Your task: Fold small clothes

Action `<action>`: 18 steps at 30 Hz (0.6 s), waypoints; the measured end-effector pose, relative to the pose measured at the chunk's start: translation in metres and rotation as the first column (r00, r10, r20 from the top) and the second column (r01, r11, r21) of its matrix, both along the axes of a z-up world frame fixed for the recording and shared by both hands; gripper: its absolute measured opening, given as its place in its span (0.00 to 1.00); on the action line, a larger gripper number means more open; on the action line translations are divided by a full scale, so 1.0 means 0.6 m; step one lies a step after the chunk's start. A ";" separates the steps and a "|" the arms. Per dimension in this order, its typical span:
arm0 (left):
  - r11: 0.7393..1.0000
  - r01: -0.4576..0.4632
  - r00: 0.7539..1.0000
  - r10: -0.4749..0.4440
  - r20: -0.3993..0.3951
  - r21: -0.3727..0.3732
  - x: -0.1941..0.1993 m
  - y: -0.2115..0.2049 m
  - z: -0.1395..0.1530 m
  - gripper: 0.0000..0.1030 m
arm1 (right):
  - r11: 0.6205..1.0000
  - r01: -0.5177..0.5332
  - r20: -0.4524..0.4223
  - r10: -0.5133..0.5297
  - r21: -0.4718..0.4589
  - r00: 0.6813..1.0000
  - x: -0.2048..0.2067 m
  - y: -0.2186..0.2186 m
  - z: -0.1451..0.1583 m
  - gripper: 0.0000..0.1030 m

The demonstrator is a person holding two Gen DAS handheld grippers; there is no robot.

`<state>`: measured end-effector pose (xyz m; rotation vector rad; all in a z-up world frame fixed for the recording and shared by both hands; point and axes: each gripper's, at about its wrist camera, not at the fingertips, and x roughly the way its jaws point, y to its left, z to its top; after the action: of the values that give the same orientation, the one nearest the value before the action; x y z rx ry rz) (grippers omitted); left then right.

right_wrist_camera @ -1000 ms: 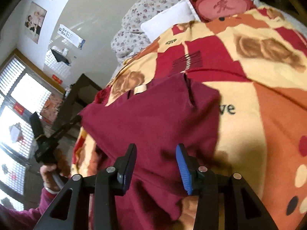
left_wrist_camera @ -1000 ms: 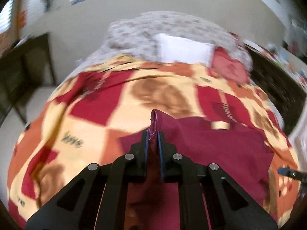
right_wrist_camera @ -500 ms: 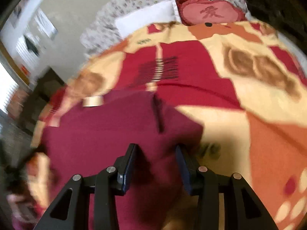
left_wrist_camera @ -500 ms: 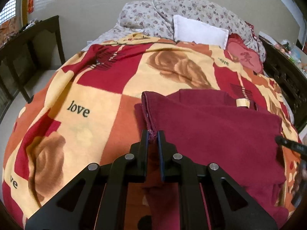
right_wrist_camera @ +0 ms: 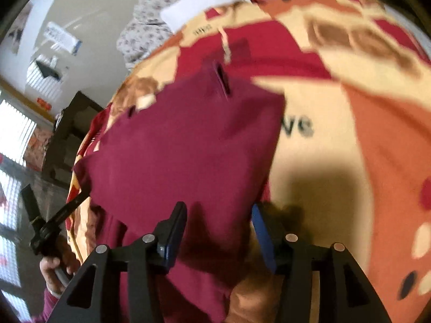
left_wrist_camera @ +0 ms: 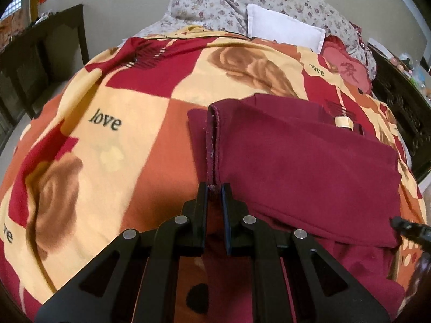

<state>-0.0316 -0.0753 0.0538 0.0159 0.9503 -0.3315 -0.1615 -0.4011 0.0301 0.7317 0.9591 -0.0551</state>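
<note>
Two grippers work on one dark red garment (left_wrist_camera: 304, 167), which lies on a patterned blanket (left_wrist_camera: 113, 123) spread over a bed. In the left wrist view the garment is at about 3 o'clock from the centre, already folded over itself, with a small pale label (left_wrist_camera: 343, 121) near its far edge. The left gripper (left_wrist_camera: 215, 188) is clenched on the hemmed edge (left_wrist_camera: 212, 145) of the cloth, at 6 o'clock in its view; I judge it pins this corner low so the folded layer lies flat and does not slide. The right gripper (right_wrist_camera: 219, 215) has its jaws opening, and the cloth corner sits between them, with the blue pads (right_wrist_camera: 262, 231) apart from it as far as the blurred picture shows; probably it lets go of the corner it laid down. At 8 o'clock in the right view a hand (right_wrist_camera: 54, 266) holds the other tool. Pillows (left_wrist_camera: 282, 27) lie at 12 o'clock, well apart from the garment
</note>
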 end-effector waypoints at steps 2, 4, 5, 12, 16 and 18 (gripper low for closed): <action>1.000 0.010 1.000 -0.010 0.000 0.015 -0.008 -0.002 0.002 0.08 | 0.996 -0.015 0.026 0.017 -0.084 1.000 0.006 0.010 0.006 0.22; 1.000 0.026 1.000 -0.026 0.000 0.015 -0.015 0.002 0.009 0.08 | 0.991 -0.005 0.044 0.012 -0.134 0.999 0.005 0.002 0.024 0.10; 0.999 0.031 1.000 -0.031 0.004 0.014 -0.017 0.004 0.014 0.08 | 0.990 0.006 0.057 0.002 -0.141 0.998 0.002 -0.008 0.035 0.09; 0.998 0.049 0.999 -0.050 0.004 0.028 -0.032 -0.007 0.006 0.08 | 0.942 0.062 -0.028 -0.075 -0.331 0.997 -0.009 -0.057 0.035 0.02; 0.996 0.085 0.996 -0.084 -0.023 0.026 -0.045 -0.009 -0.005 0.08 | 0.965 0.080 0.052 -0.070 -0.249 0.996 -0.036 -0.060 0.058 0.03; 0.994 0.098 0.995 -0.097 -0.019 0.042 -0.051 -0.009 -0.004 0.08 | 0.973 0.050 0.044 -0.042 -0.226 0.998 -0.044 -0.041 0.072 0.08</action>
<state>-0.0620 -0.0806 0.0514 0.0991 0.9751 -0.4017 -0.1881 -0.4257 0.0735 0.5421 0.8817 -0.1876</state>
